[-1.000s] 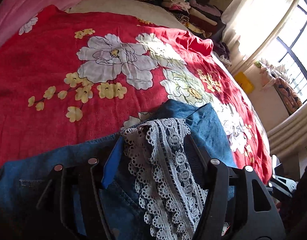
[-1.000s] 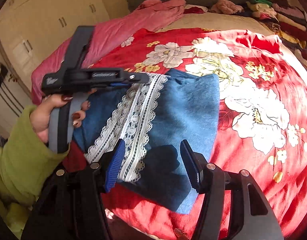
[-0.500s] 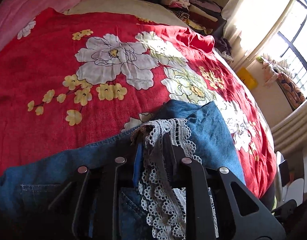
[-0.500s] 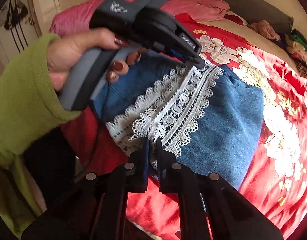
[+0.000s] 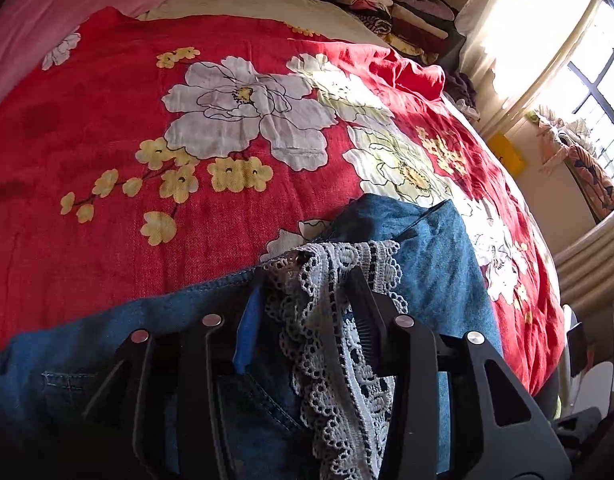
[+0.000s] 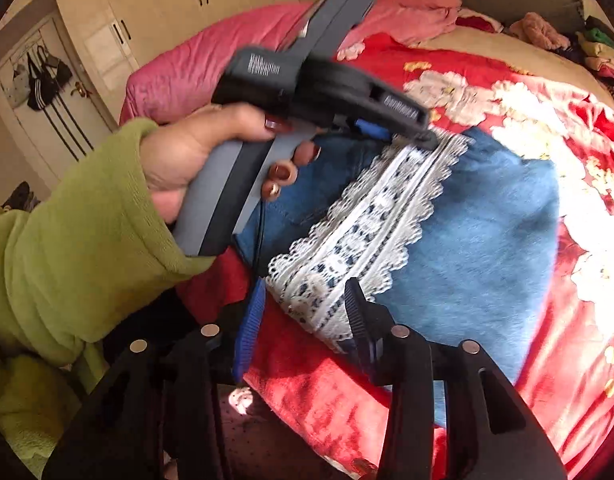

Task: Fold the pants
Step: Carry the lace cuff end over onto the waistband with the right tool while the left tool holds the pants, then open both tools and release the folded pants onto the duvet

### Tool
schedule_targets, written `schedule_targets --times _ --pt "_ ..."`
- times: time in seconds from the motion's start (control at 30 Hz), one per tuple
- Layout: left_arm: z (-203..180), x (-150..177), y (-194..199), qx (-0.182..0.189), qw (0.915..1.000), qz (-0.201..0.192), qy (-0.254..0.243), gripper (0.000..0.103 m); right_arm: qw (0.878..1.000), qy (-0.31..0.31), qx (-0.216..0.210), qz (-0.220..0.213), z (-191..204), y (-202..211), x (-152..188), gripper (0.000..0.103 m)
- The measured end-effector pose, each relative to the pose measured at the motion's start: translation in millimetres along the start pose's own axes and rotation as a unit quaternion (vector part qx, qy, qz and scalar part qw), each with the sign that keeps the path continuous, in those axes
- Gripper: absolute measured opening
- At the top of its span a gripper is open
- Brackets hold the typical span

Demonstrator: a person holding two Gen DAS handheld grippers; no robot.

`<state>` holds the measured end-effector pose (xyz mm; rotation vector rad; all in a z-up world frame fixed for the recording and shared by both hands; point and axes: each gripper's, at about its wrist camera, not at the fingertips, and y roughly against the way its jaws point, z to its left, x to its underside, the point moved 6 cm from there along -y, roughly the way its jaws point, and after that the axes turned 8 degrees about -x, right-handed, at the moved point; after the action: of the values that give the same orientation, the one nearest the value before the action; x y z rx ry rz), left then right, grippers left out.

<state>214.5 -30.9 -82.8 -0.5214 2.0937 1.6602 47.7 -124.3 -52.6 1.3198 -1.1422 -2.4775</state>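
Folded blue denim pants (image 6: pixel 487 240) with a white lace strip (image 6: pixel 367 232) lie on the red flowered bed cover (image 5: pixel 107 240). In the left wrist view the pants (image 5: pixel 439 248) fill the near edge. My left gripper (image 5: pixel 305 312) has its jaws opening, and the lace (image 5: pixel 347 264) lies loosely between them with the pads off it. The right wrist view shows a hand in a green sleeve (image 6: pixel 67 248) holding the left gripper (image 6: pixel 425 142) at the lace's far end. My right gripper (image 6: pixel 303 316) is also opening, its pads straddling the lace's near end without pressing on it.
A pink blanket (image 5: pixel 67 12) lies along the far left of the bed. Folded clothes (image 5: pixel 387 8) are stacked at the headboard. A bright window (image 5: pixel 587 92) is on the right. A wardrobe (image 6: pixel 167 12) and a door with hanging bags (image 6: pixel 43 80) stand beyond the bed's left side.
Both grippers pinched shut on the lace half a second ago and have spread their jaws apart again. The right gripper has shifted a little along the lace's near end.
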Motion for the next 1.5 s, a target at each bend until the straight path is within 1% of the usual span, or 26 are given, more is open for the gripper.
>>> schedule_targets --times 0.03,0.07,0.13,0.2,0.27,0.33,0.43,0.47,0.53,0.6,0.63,0.67,0.7,0.9,0.93,0.97,1.1,1.23,1.27,1.3,1.33,1.37,1.4,1.43,1.47,1.5 --pt "-1.1 0.3 -0.6 0.000 1.0000 -0.002 -0.002 0.017 1.000 -0.011 0.016 -0.010 -8.7 8.8 -0.2 0.046" --pt "-3.1 0.8 -0.3 0.009 1.0000 -0.003 -0.002 0.011 0.999 -0.027 0.033 -0.014 -20.0 14.4 1.7 0.047" --pt "-3.0 0.8 5.0 0.013 0.9999 -0.009 0.004 0.010 0.996 -0.055 0.066 -0.006 -41.3 18.3 9.3 0.047" --pt "1.1 -0.8 15.9 0.016 0.9996 -0.021 0.010 0.010 0.993 -0.071 0.089 0.019 -56.1 16.0 23.0 0.047" --pt "5.1 -1.6 24.5 0.011 0.9995 -0.030 0.008 0.010 0.991 -0.086 0.093 0.039 -63.7 10.5 36.2 0.047" --pt "7.8 -1.8 25.1 0.004 0.9995 -0.031 0.005 0.010 0.990 -0.094 0.093 0.047 -65.9 4.9 44.5 0.048" --pt "9.1 2.3 6.6 -0.014 0.9998 -0.015 -0.003 0.015 0.991 -0.085 0.094 0.051 -60.2 -1.3 47.6 0.057" --pt "9.3 4.0 0.9 -0.021 0.9997 -0.012 -0.004 0.018 0.991 -0.080 0.096 0.053 -57.4 -2.4 48.5 0.059" --pt "11.1 5.7 1.0 -0.021 0.9997 -0.014 0.002 0.020 0.991 -0.075 0.097 0.055 -57.1 -3.3 50.1 0.059" --pt "13.9 5.0 8.7 -0.019 0.9996 -0.017 0.009 0.033 0.991 -0.080 0.090 0.051 -58.4 -0.5 53.4 0.060" --pt "15.1 4.8 14.2 -0.021 0.9996 -0.019 0.010 0.037 0.992 -0.082 0.082 0.045 -59.9 2.0 50.2 0.063" --pt "16.3 4.7 20.9 -0.024 0.9994 -0.024 0.009 0.044 0.993 -0.082 0.076 0.035 -57.8 6.3 48.1 0.065" --pt "16.9 4.9 28.5 -0.028 0.9991 -0.030 0.006 0.049 0.994 -0.080 0.074 0.025 -56.7 11.0 44.9 0.065" --pt "13.4 13.2 75.4 -0.048 0.9963 -0.070 -0.010 0.069 0.993 -0.074 0.090 -0.019 -57.4 36.7 27.0 0.065" --pt "11.1 17.1 82.3 -0.056 0.9954 -0.076 -0.017 0.072 0.992 -0.075 0.093 -0.025 -58.6 40.7 25.8 0.069" --pt "8.7 21.8 88.4 -0.061 0.9946 -0.081 -0.025 0.077 0.992 -0.077 0.097 -0.032 -59.6 44.4 25.2 0.080" --pt "0.6 46.3 101.2 -0.073 0.9931 -0.080 -0.043 0.079 0.990 -0.086 0.104 -0.047 -65.1 55.3 25.8 0.080" --pt "-16.7 78.3 105.4 -0.065 0.9935 -0.069 -0.064 0.079 0.989 -0.092 0.105 -0.054 -66.7 59.1 27.9 0.080" --pt "-22.3 85.3 106.2 -0.062 0.9930 -0.068 -0.074 0.078 0.989 -0.092 0.103 -0.054 -66.1 58.7 27.8 0.079" --pt "-26.3 91.4 106.7 -0.064 0.9924 -0.066 -0.082 0.067 0.989 -0.089 0.103 -0.054 -65.0 58.6 27.9 0.077" --pt "-30.6 97.1 106.4 -0.061 0.9924 -0.062 -0.087 0.059 0.990 -0.086 0.103 -0.052 -63.5 57.9 28.1 0.068" --pt "-34.2 101.6 106.2 -0.051 0.9933 -0.057 -0.087 0.046 0.990 -0.083 0.101 -0.049 -61.8 56.3 28.7 0.057" --pt "-38.2 105.8 105.2 -0.041 0.9942 -0.051 -0.086 0.036 0.991 -0.081 0.099 -0.044 -60.6 54.2 29.4 0.052" --pt "-42.5 109.4 103.9 -0.035 0.9943 -0.046 -0.090 0.029 0.991 -0.081 0.097 -0.040 -59.3 51.3 30.0 0.043" --pt "-47.7 113.4 102.5 -0.032 0.9937 -0.043 -0.099 0.017 0.992 -0.080 0.092 -0.035 -57.8 48.1 30.7 0.038" --pt "-52.1 116.7 99.3 -0.031 0.9930 -0.038 -0.108 0.015 0.993 -0.077 0.089 -0.031 -55.8 44.6 31.8 0.037"
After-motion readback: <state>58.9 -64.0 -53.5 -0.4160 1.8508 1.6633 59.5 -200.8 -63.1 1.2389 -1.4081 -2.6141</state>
